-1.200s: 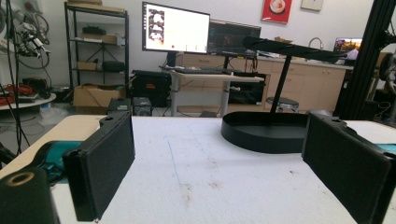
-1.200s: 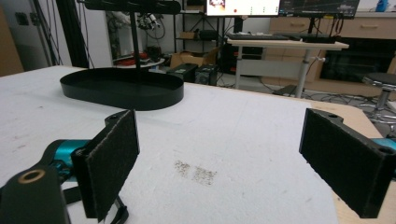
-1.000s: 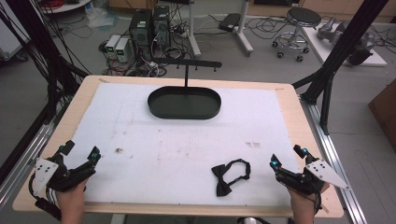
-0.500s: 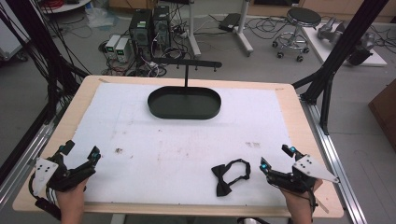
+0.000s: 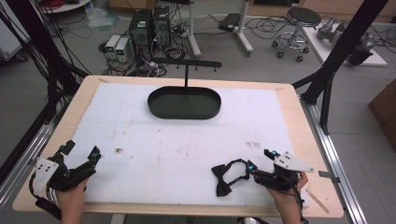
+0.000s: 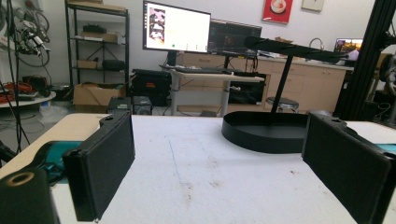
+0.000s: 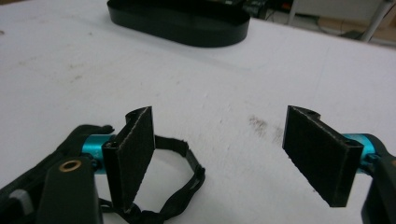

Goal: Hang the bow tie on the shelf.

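Nothing gripped yet: black fabric bow tie (image 5: 228, 176) lying flat near table's (image 5: 289, 112) front edge, beside right claw (image 5: 259, 159), jaws spread. Left claw (image 5: 82, 150) likewise wide open, well apart. Black oval tray (image 5: 184, 103) empty.

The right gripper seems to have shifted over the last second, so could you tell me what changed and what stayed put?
The right gripper moved left along the table's near edge toward the bow tie, reaching its strap with jaws open; nothing is grasped yet. The left gripper, bow tie and black tray stayed where they were.
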`<state>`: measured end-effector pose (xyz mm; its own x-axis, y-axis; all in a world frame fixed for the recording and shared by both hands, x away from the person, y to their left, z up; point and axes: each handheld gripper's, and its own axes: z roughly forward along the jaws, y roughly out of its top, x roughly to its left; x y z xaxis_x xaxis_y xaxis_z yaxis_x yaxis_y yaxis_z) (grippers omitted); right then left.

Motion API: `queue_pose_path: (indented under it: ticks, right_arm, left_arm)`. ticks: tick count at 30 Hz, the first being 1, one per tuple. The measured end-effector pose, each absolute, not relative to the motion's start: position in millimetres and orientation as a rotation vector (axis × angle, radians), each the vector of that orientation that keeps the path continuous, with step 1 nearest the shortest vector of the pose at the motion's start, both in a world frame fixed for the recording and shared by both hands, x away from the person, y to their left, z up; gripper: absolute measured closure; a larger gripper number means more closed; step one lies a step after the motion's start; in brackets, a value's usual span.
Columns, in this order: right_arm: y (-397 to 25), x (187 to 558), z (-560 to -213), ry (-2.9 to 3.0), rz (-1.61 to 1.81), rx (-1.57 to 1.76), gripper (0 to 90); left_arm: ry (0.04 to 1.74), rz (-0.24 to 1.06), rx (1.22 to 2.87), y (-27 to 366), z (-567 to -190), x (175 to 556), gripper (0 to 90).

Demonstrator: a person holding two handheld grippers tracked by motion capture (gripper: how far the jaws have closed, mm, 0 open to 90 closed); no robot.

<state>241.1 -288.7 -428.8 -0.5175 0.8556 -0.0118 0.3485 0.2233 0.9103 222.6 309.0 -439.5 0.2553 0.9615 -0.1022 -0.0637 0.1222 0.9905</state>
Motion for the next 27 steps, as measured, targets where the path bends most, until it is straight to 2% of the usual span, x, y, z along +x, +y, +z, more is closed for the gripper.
queue_pose_path:
  ticks: [9, 12, 16, 19, 27]
  right_arm:
    - [-278, 250, -442, 2.077, 1.187, 1.227, 36.2]
    - [-272, 251, -445, 2.109, 1.125, 1.209, 45.0]
    - [-269, 252, -447, 2.126, 1.097, 1.215, 50.0]
    - [-267, 252, -449, 2.119, 1.068, 1.219, 57.5]
    - [-264, 253, -450, 2.144, 1.048, 1.216, 67.0]
  left_arm:
    - [1.017, 0.976, 1.184, 308, -440, 223, 10.0]
    - [1.017, 0.977, 1.185, 308, -440, 223, 10.0]
    - [1.018, 0.978, 1.186, 308, -440, 223, 10.1]
    - [1.018, 0.975, 1.187, 308, -440, 223, 10.0]
    - [1.016, 0.979, 1.189, 307, -441, 223, 10.0]
